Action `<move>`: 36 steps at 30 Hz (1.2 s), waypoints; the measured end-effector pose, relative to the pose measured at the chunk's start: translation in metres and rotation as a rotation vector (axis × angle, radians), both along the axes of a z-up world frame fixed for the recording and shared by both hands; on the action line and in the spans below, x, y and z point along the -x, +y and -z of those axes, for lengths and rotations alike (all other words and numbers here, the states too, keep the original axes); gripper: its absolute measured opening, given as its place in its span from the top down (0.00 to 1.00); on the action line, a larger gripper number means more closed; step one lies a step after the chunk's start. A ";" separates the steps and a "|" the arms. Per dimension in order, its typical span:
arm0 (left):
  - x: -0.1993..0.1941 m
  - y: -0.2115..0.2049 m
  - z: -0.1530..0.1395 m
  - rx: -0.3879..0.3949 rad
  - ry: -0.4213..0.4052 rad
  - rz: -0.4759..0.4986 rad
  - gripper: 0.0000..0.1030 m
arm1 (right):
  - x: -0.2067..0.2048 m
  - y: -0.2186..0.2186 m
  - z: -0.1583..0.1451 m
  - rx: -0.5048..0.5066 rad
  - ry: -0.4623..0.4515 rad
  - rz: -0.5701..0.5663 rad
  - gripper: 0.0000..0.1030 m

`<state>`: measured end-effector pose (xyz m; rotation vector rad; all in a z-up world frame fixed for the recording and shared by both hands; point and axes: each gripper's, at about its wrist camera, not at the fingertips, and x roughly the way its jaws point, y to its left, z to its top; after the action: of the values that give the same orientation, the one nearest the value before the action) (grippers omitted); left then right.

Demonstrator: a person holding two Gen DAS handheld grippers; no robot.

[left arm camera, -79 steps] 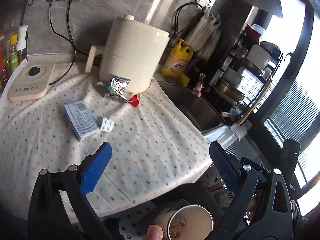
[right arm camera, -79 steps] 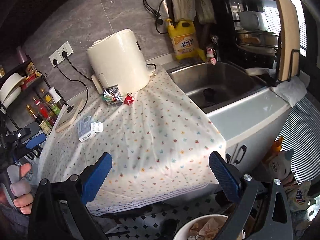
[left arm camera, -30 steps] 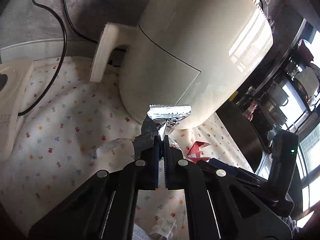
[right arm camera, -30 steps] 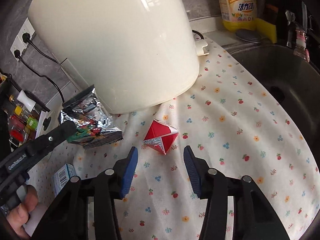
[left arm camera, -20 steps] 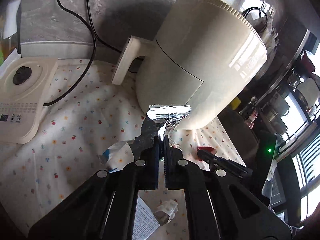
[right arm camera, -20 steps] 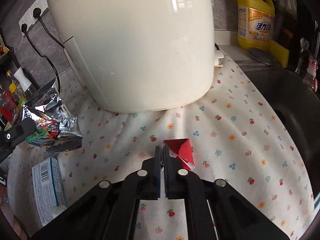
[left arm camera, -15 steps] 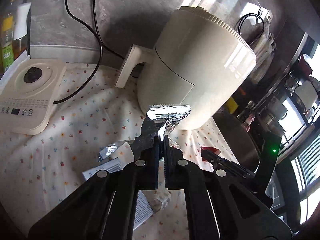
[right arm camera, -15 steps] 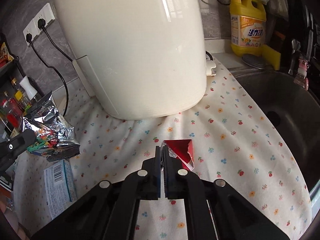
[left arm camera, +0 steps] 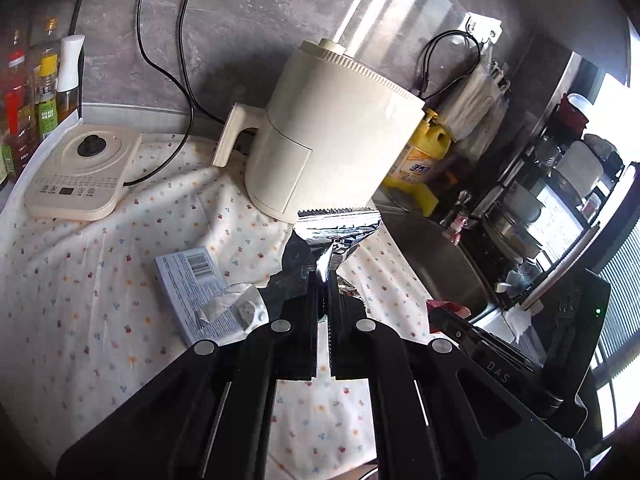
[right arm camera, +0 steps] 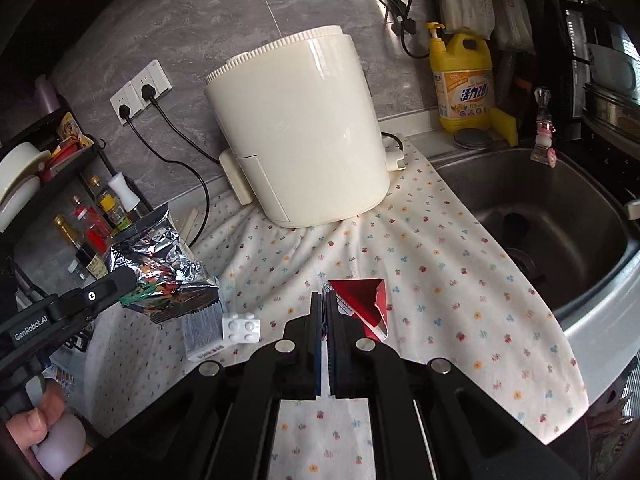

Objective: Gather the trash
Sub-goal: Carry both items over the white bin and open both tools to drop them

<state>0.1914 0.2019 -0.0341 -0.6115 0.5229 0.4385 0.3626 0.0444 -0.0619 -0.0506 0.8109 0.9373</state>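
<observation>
Over floral cloth (right arm camera: 440,280), both tools now farther from the fryer (right arm camera: 296,128), left tool (left arm camera: 323,280) pinching foil wrapper (left arm camera: 336,232), right tool (right arm camera: 324,300) red carton (right arm camera: 364,304).

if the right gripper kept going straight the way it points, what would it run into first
Probably the white flower-print tablecloth between the shut right gripper, which pinches a folded red paper carton, and the big cream round appliance. It points downward, so cloth likely comes before the appliance, though depth is unclear.
</observation>
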 end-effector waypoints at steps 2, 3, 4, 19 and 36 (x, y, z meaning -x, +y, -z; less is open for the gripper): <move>0.004 -0.016 -0.002 -0.005 0.001 0.007 0.96 | 0.008 -0.023 -0.004 -0.002 -0.005 -0.001 0.97; 0.006 -0.025 -0.003 -0.006 0.001 0.012 0.96 | 0.011 -0.034 -0.006 -0.002 -0.008 -0.002 0.97; 0.008 -0.033 -0.003 -0.007 -0.001 0.015 0.96 | 0.015 -0.045 -0.007 -0.002 -0.009 -0.002 0.97; 0.037 -0.148 0.010 -0.006 0.021 0.076 0.96 | 0.055 -0.187 0.019 0.030 0.026 0.011 0.97; 0.056 -0.248 0.062 0.012 0.142 0.223 0.96 | 0.085 -0.287 0.130 0.142 0.207 0.043 0.97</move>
<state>0.1354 -0.0463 -0.0961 -0.5292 0.7214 0.2686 0.2778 -0.2422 -0.1916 -0.0603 1.0657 0.8524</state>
